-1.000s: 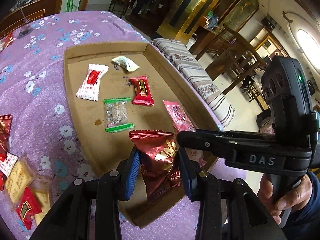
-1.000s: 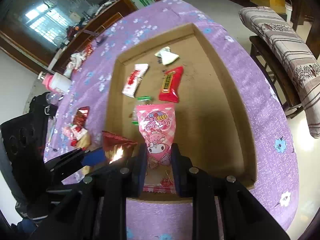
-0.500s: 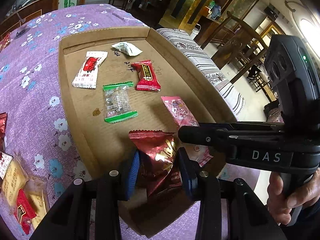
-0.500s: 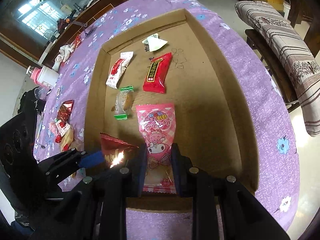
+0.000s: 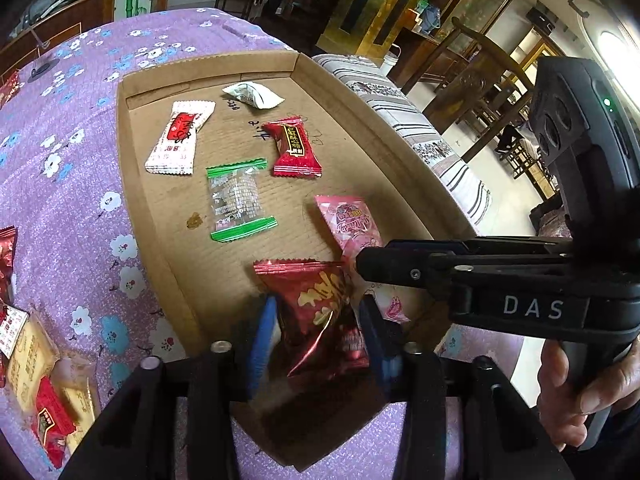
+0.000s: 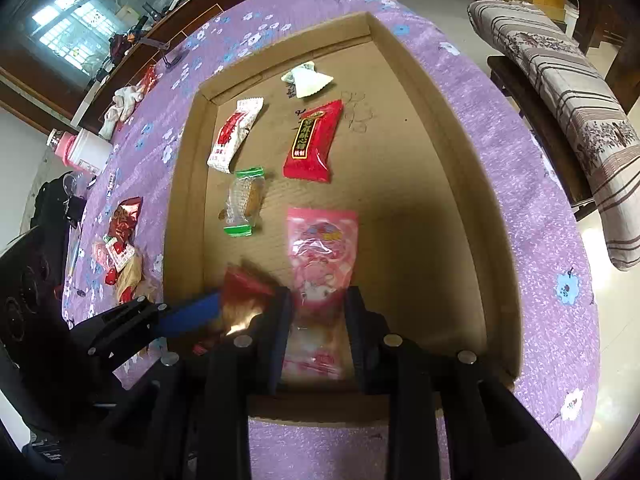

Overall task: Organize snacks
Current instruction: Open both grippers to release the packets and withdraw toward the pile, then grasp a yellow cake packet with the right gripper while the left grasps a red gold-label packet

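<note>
Blue pads (image 5: 262, 332) beside crinkly foil packet (image 5: 320, 312)

Matt corrugated cardboard tray (image 5: 160, 216); glossy foil packet (image 5: 320, 312).

**Free room in the tray is on the right side**

The cardboard tray (image 6: 472, 184) has low walls all around, so a tool must come in from above. Its right half is bare cardboard, open from the near wall to the far wall. The left half is crowded: the white-red packet (image 6: 234, 134), the clear green-edged packet (image 6: 244, 200), the red packet (image 6: 314, 142) and the white wrapper (image 6: 308, 79) lie there, apart from each other. At the near wall both tools stand close side by side, the left tool (image 5: 320, 332) and the right tool (image 6: 318, 320), each with a packet between its opening jaws. On the purple tabletop (image 5: 72, 168), left of the tray, a heap of snacks (image 5: 36, 380) blocks the near part.
</note>
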### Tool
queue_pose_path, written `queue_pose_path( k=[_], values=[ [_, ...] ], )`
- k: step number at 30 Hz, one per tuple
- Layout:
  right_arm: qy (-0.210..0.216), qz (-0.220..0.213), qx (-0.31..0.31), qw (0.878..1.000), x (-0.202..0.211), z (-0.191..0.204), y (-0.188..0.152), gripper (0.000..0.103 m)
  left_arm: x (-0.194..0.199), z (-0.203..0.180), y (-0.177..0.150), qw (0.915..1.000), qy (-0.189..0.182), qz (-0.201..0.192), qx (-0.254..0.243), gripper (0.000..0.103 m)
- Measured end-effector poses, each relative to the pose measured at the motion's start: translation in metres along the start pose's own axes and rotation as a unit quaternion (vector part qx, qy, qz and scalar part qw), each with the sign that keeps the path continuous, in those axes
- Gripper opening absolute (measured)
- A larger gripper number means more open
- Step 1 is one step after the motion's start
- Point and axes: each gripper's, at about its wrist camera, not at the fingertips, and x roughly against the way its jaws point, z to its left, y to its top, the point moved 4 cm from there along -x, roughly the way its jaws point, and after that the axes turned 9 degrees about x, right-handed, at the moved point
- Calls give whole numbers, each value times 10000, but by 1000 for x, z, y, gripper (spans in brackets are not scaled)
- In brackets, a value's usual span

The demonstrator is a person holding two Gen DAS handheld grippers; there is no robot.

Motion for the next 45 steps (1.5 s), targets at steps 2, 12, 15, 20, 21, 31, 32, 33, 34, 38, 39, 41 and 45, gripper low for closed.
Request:
queue_pose_path(
  k=[2,12,15,20,21,31,32,33,34,38,39,41,45],
  values=[
    [-15,-42,-38,10000,3,-1,-1,26,4,-1,1,10000,8,-56,-21,58],
    [-22,-433,-175,9989,28,11,-2,27,37,-1,-4,9993,9,-332,-178,58],
    [35,-471,-149,9988,30,25,-3,27,51,6,-6,9990,-14,-419,-157,58],
    [101,-496,-23,9987,28,53,-4,27,74,26,-13,9985,12,-546,-36,58],
    [109,-494,-9,9987,28,57,-5,27,77,30,-13,9984,19,-564,-8,58],
    [301,-381,381,9981,16,126,-12,28,134,100,-37,9940,51,-920,587,58],
    [318,-356,416,9980,14,132,-14,29,140,110,-40,9931,72,-954,685,58],
    [332,-312,469,9979,10,141,-16,30,144,118,-43,9924,100,-977,739,58],
    [348,-270,507,9977,7,147,-18,31,149,127,-45,9915,144,-1009,809,58],
    [444,-61,568,9974,-9,171,-26,32,164,159,-59,9879,225,-1084,1090,58],
    [452,-6,556,9974,-14,177,-28,32,167,167,-63,9871,250,-1084,1147,58],
    [515,73,506,9974,-24,184,-31,32,172,177,-71,9867,275,-1063,1197,58],
    [486,152,343,9981,-42,194,-33,32,180,194,-85,9870,343,-998,1212,58]
  ],
)
